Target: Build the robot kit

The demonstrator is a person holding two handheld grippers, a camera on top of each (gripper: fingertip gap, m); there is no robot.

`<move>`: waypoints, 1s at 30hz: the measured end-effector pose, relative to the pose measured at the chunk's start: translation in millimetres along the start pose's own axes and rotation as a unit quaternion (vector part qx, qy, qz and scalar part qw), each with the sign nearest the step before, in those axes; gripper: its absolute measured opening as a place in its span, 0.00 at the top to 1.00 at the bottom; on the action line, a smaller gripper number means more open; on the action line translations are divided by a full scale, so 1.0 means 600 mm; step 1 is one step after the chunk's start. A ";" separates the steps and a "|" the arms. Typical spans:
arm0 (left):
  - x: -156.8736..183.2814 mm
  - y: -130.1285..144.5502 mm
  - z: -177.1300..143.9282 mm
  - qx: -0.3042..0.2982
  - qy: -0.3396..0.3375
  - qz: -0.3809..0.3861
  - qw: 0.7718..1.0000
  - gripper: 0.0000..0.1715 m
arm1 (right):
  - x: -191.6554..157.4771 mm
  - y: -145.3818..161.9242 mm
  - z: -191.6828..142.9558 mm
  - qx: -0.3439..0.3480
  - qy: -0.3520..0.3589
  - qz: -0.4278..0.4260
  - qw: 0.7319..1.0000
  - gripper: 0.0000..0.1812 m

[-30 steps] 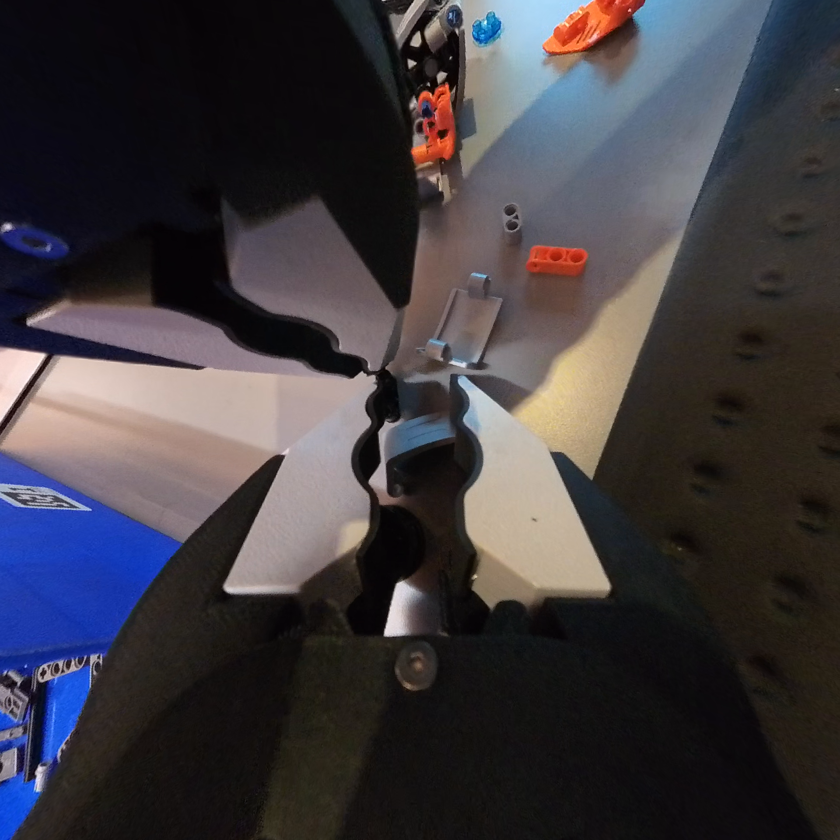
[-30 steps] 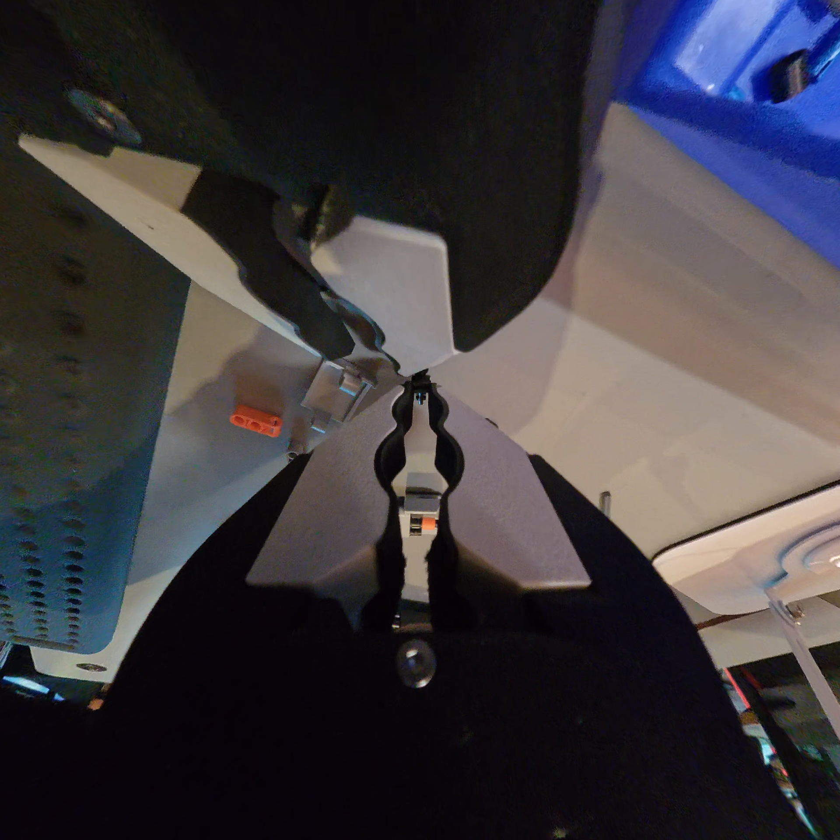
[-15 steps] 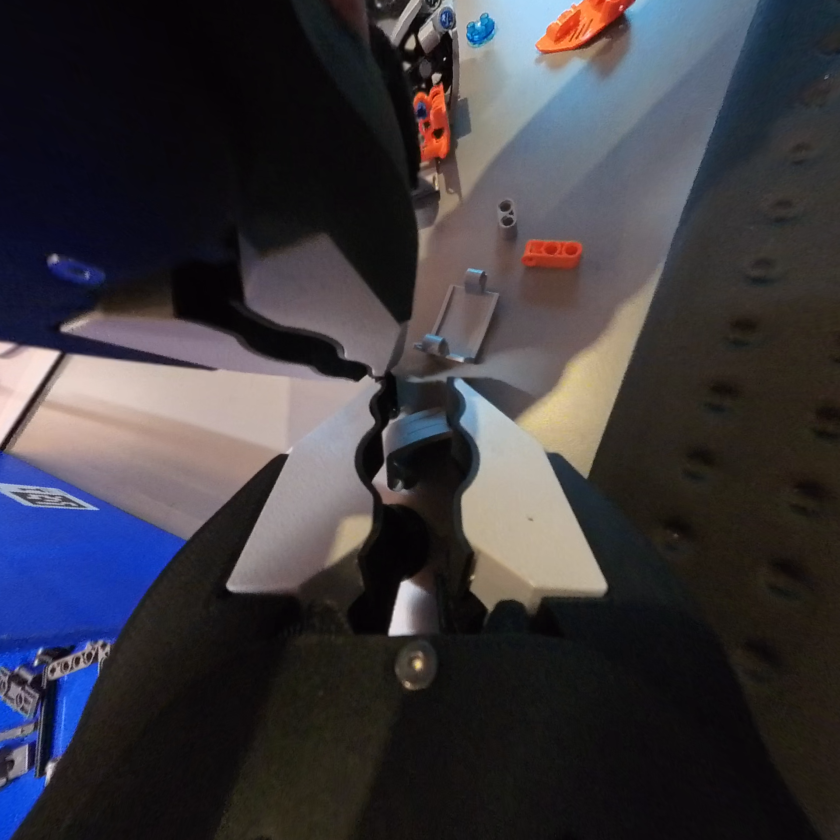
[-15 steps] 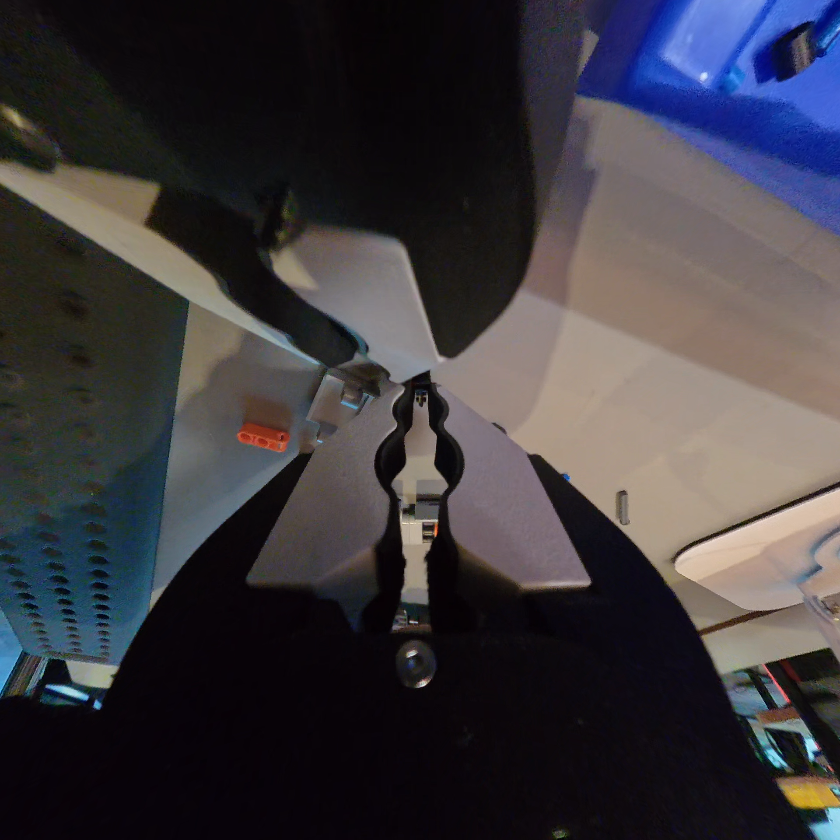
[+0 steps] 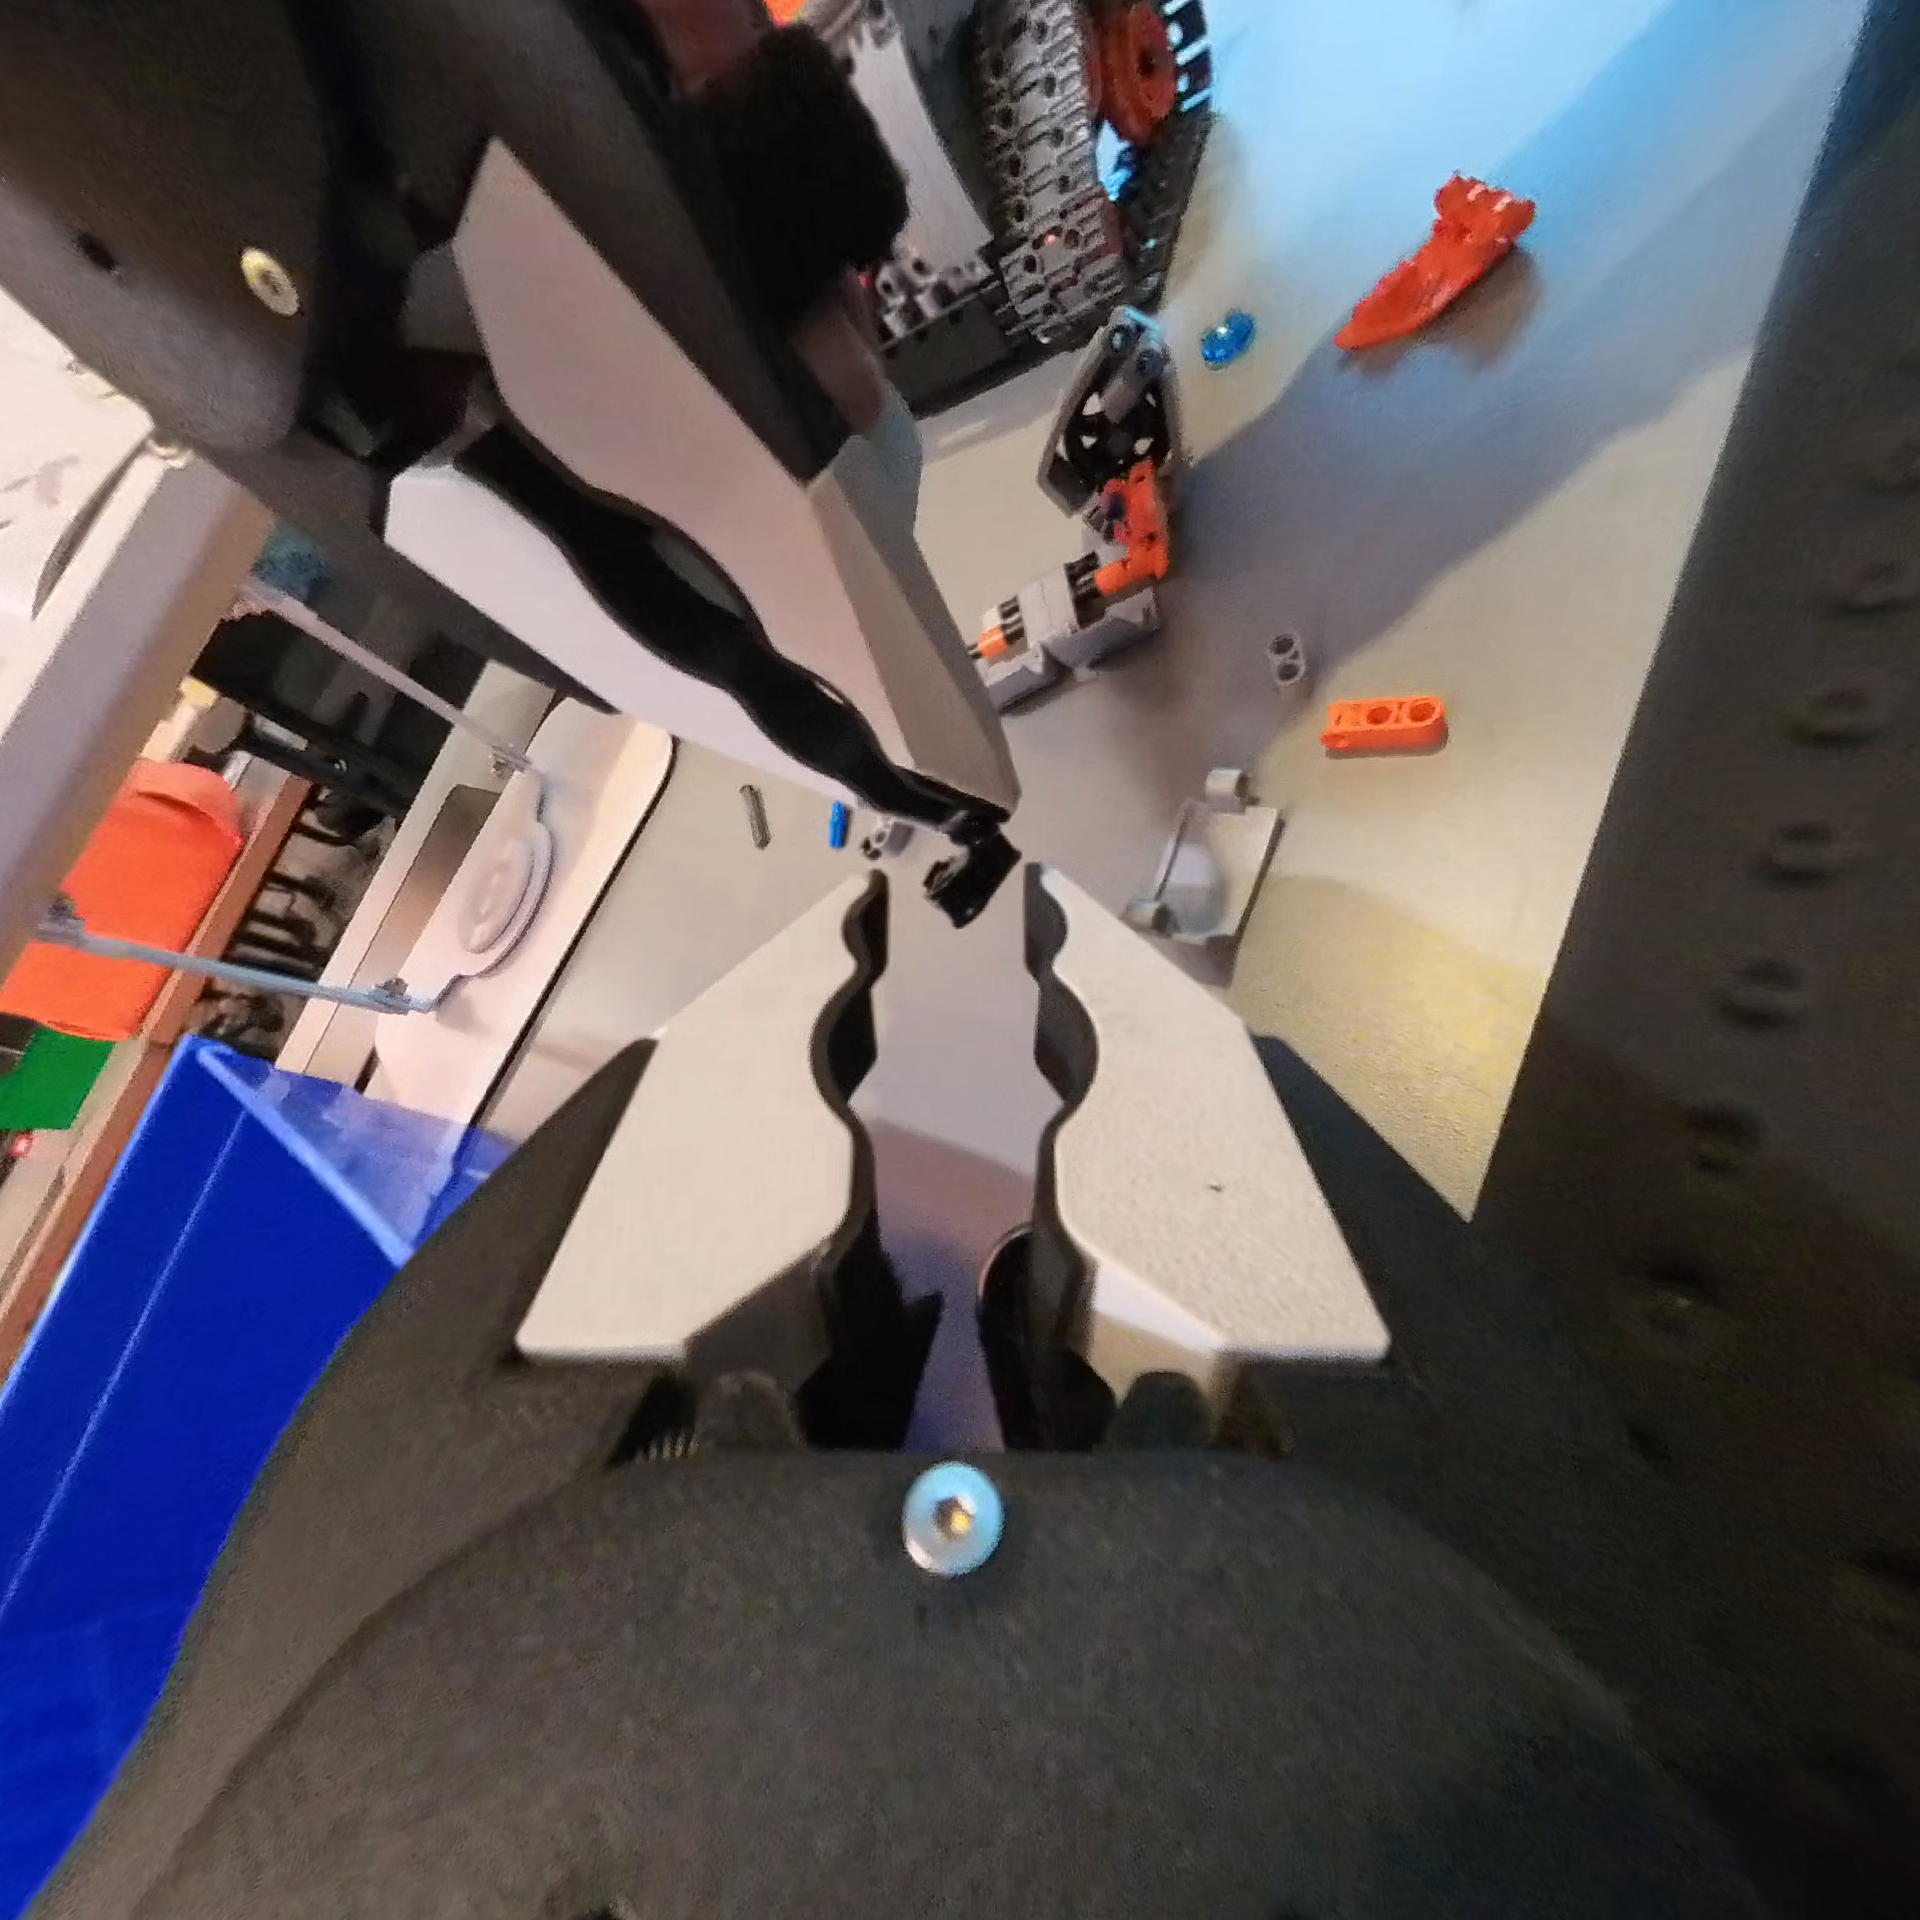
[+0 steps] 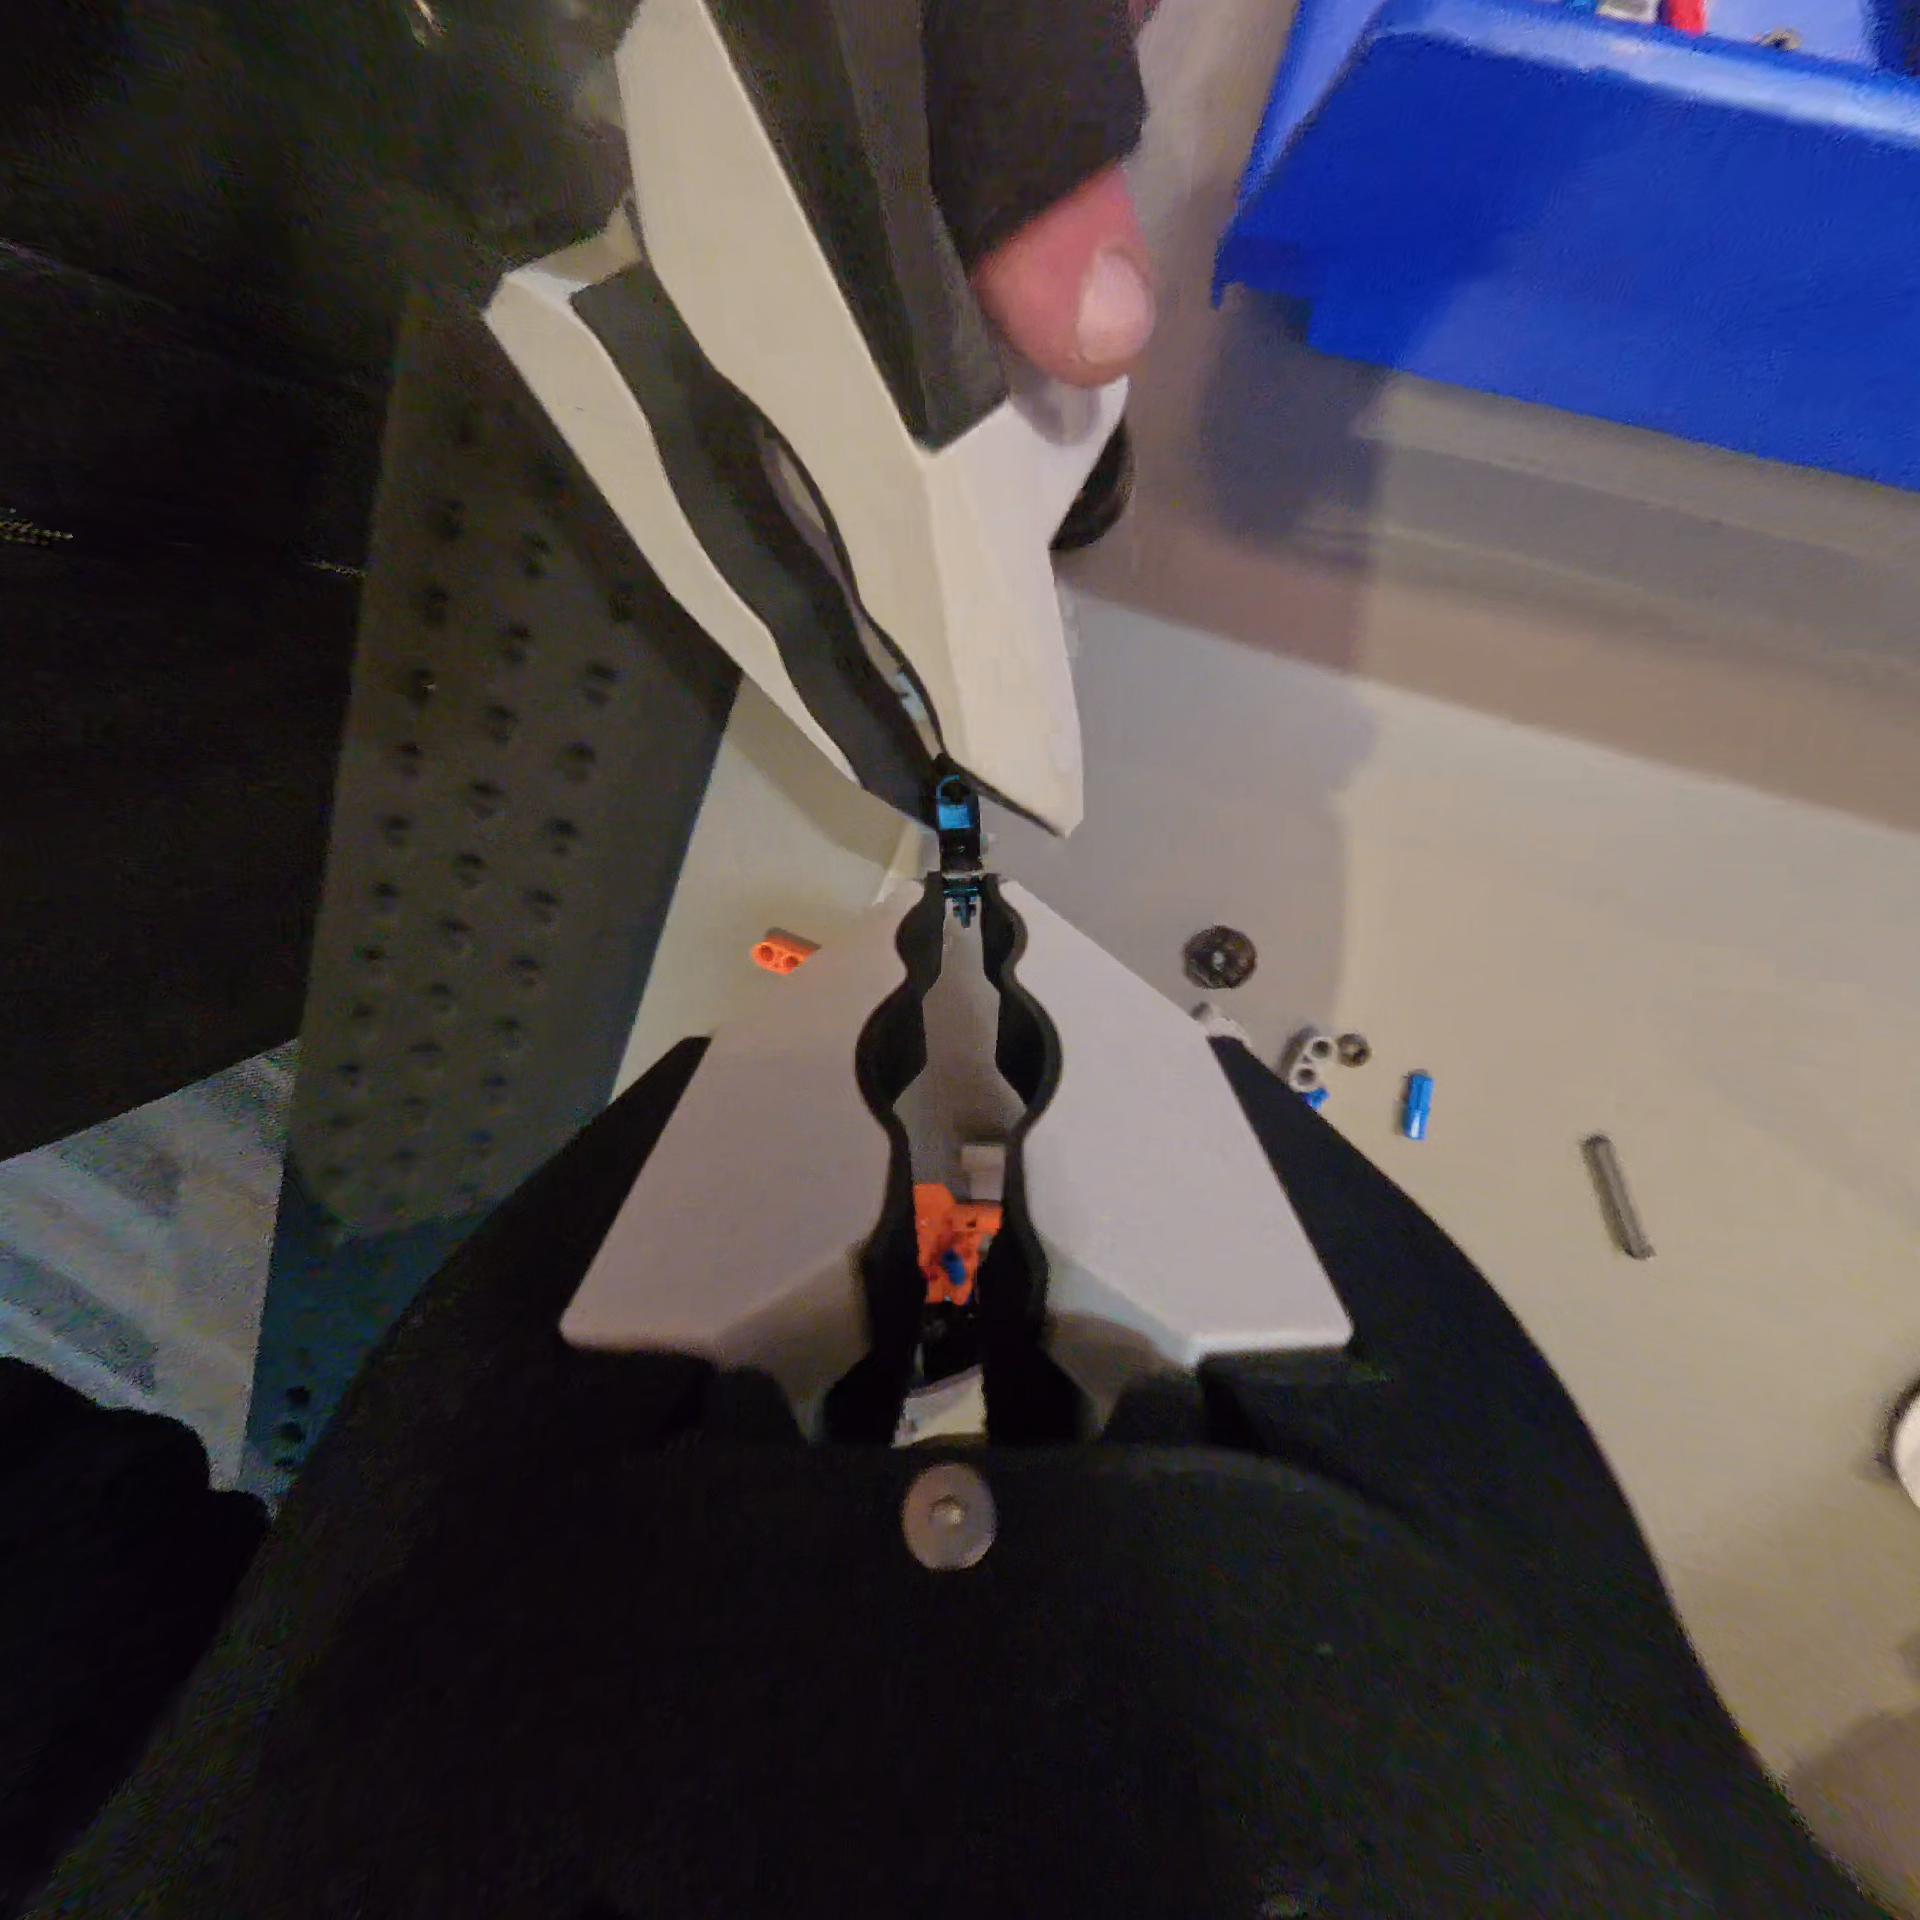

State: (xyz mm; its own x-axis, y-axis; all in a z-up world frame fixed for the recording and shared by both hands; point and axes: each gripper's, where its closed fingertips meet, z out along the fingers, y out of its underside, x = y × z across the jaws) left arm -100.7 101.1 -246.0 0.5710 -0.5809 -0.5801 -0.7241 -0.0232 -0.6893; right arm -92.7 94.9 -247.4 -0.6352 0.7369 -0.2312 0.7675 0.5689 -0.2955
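A small dark connector piece (image 5: 971,868), black with a blue end, is held in the air above the grey table (image 5: 1382,1039), right where the two tongs meet tip to tip. The right gripper (image 6: 961,906) has its fingertips pinched closed on one end of it. The left gripper (image 5: 954,883) faces it with its jaws parted; in its own view the piece sits at the mouth of that gap, and whether either finger touches it is unclear. A person's thumb (image 6: 1081,301) rests on the left tong's body.

On the table just beyond the tips lies a flat grey hinged panel (image 5: 1210,873). Farther out are an orange three-hole beam (image 5: 1382,722), a grey two-hole connector (image 5: 1288,660) and a grey and orange block assembly (image 5: 1081,613). Toward the far edge stands a tracked vehicle model (image 5: 1049,156), with an orange pointed shell (image 5: 1439,275) near it. A dark perforated panel (image 5: 1714,727) rises along one table edge; a blue bin (image 6: 1558,260) sits at the opposite side.
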 end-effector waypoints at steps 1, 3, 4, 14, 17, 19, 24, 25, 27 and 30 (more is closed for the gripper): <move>0.002 -0.003 0.000 0.001 0.000 0.010 1.000 0.88 | -0.004 0.002 0.000 -0.001 -0.005 -0.002 1.000 0.98; 0.012 -0.009 -0.001 0.009 0.004 0.029 1.000 0.93 | -0.011 0.003 -0.001 0.003 -0.013 -0.004 1.000 0.98; 0.013 -0.011 -0.003 0.011 0.002 0.035 0.999 0.94 | -0.013 0.004 -0.002 0.007 -0.014 -0.005 1.000 0.98; -0.041 -0.047 -0.030 0.066 -0.036 -0.016 0.997 0.96 | -0.007 -0.021 -0.071 0.108 0.108 -0.016 0.988 0.92; -0.060 -0.063 -0.040 0.097 -0.039 -0.049 0.993 0.96 | -0.002 -0.023 -0.095 0.124 0.188 -0.037 0.974 0.89; -0.071 -0.072 -0.044 0.112 -0.039 -0.072 0.990 0.96 | -0.001 -0.028 -0.106 0.141 0.236 -0.056 0.960 0.86; -0.088 -0.101 -0.051 0.156 -0.030 -0.114 0.981 0.96 | 0.013 -0.033 -0.139 0.174 0.353 -0.072 0.917 0.85; -0.091 -0.105 -0.052 0.162 -0.029 -0.122 0.979 0.96 | 0.014 -0.034 -0.146 0.179 0.371 -0.075 0.908 0.85; -0.098 -0.114 -0.054 0.177 -0.027 -0.136 0.974 0.96 | 0.014 -0.036 -0.155 0.191 0.393 -0.081 0.896 0.85; -0.106 -0.123 -0.056 0.193 -0.022 -0.154 0.969 0.96 | 0.008 -0.039 -0.161 0.199 0.404 -0.092 0.888 0.88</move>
State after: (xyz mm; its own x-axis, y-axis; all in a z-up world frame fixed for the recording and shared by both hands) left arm -96.6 112.2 -143.6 0.7589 -0.5596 -0.3330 -0.3223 0.1216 -0.9388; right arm -105.0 120.4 -151.9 -0.3539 0.7587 0.5469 0.4639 0.6501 -0.6017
